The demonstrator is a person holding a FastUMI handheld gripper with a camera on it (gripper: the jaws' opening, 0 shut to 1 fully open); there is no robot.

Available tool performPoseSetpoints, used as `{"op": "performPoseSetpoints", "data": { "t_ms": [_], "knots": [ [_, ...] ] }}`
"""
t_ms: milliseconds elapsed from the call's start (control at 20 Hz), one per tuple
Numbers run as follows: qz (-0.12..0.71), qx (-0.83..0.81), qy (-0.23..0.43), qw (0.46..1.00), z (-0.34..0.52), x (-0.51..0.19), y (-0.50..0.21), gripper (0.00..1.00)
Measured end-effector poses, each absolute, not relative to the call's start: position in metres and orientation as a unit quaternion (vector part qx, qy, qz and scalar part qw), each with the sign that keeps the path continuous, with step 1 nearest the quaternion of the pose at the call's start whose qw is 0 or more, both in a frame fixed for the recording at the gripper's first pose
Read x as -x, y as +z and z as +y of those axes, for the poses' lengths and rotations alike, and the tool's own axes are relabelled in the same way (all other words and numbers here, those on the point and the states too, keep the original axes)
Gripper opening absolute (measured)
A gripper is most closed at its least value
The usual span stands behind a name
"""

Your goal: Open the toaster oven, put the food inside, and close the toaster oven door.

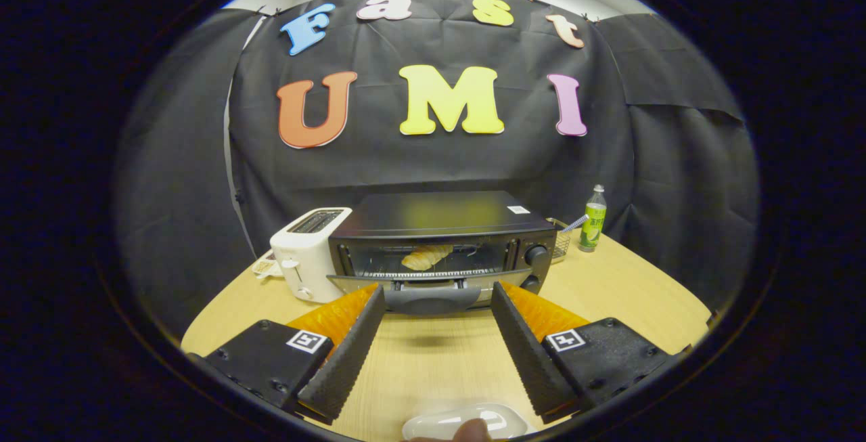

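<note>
A black toaster oven (440,225) stands on the wooden table (433,361), facing me. Its door (426,283) is swung partway down, and the dark handle (431,298) hangs at its front edge. Inside, a golden piece of bread (426,257) lies on the wire rack. My gripper (438,292) is open and wide, its fingertips (374,295) flanking the ends of the handle without pressing on it. Nothing is held between the fingers.
A white slot toaster (308,252) stands just left of the oven. Right of the oven are a small wire basket (560,239) and a green bottle (594,225). A white plate (467,420) lies on the table below the fingers, a person's fingertip (473,432) at its near rim.
</note>
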State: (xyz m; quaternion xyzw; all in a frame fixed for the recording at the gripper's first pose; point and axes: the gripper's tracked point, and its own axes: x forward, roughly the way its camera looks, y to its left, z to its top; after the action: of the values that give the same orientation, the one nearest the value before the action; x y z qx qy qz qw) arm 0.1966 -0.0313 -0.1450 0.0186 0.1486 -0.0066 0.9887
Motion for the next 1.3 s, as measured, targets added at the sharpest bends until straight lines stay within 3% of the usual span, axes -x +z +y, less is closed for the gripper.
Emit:
{"op": "performPoseSetpoints", "data": {
  "t_ms": [350, 750, 1000, 1300],
  "knots": [
    [0.097, -0.041, -0.009, 0.994, -0.028, -0.151, -0.074, 1.00],
    [0.011, -0.021, -0.040, 0.999, -0.034, -0.031, 0.021, 1.00],
    [0.007, -0.026, -0.038, 0.999, -0.023, 0.027, 0.012, 1.00],
    [0.012, -0.032, -0.033, 0.999, -0.013, 0.046, -0.002, 1.00]
  ]
}}
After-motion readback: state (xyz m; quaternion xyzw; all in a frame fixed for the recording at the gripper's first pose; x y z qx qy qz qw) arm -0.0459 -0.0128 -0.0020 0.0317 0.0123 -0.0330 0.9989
